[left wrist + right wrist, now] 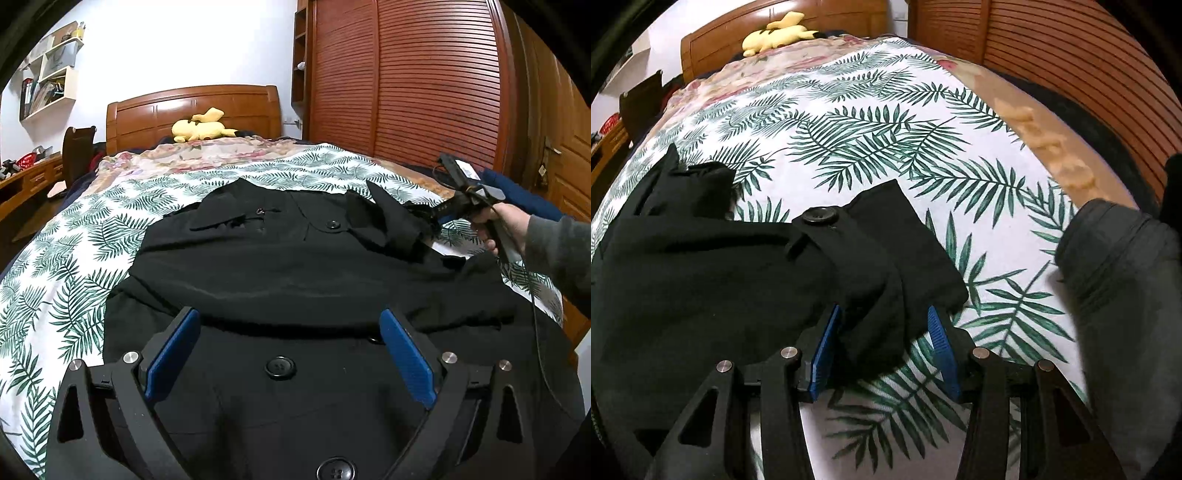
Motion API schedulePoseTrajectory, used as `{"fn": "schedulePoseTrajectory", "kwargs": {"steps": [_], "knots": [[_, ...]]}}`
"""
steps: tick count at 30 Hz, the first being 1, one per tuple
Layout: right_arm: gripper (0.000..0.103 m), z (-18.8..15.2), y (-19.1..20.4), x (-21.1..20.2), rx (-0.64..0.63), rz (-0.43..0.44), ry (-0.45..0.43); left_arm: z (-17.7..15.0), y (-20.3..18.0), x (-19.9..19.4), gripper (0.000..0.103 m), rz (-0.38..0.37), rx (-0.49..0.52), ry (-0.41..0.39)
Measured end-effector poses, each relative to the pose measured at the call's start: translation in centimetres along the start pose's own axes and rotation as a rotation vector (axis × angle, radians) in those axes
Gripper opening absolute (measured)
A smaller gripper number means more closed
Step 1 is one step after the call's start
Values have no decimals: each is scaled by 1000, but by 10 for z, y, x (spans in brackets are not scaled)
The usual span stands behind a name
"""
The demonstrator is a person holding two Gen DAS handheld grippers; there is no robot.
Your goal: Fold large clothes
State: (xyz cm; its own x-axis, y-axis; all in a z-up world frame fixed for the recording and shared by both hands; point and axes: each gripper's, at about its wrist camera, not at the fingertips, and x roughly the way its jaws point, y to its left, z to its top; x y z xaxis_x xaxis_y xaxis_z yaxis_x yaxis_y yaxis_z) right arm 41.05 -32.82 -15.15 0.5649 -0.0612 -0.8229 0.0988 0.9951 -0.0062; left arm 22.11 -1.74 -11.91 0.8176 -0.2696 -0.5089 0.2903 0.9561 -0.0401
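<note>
A black coat is lying spread on the bed's leaf-print sheet, its buttons facing up. Its sleeve end is reaching out from the coat's body toward the wardrobe side. The right tongs are standing partly apart around that sleeve end, pads not pressing the cloth. The left tongs are hovering wide over the coat's near front, gripping nothing. Beyond the coat, a yellow plush toy is lying against the headboard.

Right tongs parted around black coat cuff, seemingly unpinched, on leaf-print sheet.
</note>
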Motion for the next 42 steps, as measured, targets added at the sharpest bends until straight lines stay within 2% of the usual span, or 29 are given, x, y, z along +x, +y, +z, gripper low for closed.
{"fn": "schedulePoseTrajectory", "kwargs": {"steps": [4, 5, 10, 11, 16, 22, 29, 35, 39, 42], "knots": [[50, 0, 18, 13, -32, -27, 7, 0, 0, 2, 98, 4, 0, 5], [47, -2, 24, 14, -58, -41, 2, 0, 0, 2, 98, 4, 0, 4], [14, -5, 38, 10, -129, -36, -22, 0, 3, 0, 98, -8, -9, 3], [12, -7, 41, 2, -132, -34, -44, 1, 4, -1, 98, -8, -14, 3], [10, -10, 54, -51, -153, 22, -146, -1, 9, -11, 98, 0, -30, 2], [10, -21, 99, -126, -260, 86, -270, -5, 15, -31, 98, 55, -21, -12], [10, -62, 161, -204, -391, 217, -380, -6, 26, -59, 98, 115, -40, -23], [10, -109, 207, -235, -482, 335, -394, 0, 31, -86, 98, 157, -46, -45], [11, -139, 215, -242, -508, 360, -365, 7, 30, -104, 98, 154, -44, -69], [13, -145, 213, -244, -516, 395, -342, 9, 29, -115, 98, 142, -36, -89]]}}
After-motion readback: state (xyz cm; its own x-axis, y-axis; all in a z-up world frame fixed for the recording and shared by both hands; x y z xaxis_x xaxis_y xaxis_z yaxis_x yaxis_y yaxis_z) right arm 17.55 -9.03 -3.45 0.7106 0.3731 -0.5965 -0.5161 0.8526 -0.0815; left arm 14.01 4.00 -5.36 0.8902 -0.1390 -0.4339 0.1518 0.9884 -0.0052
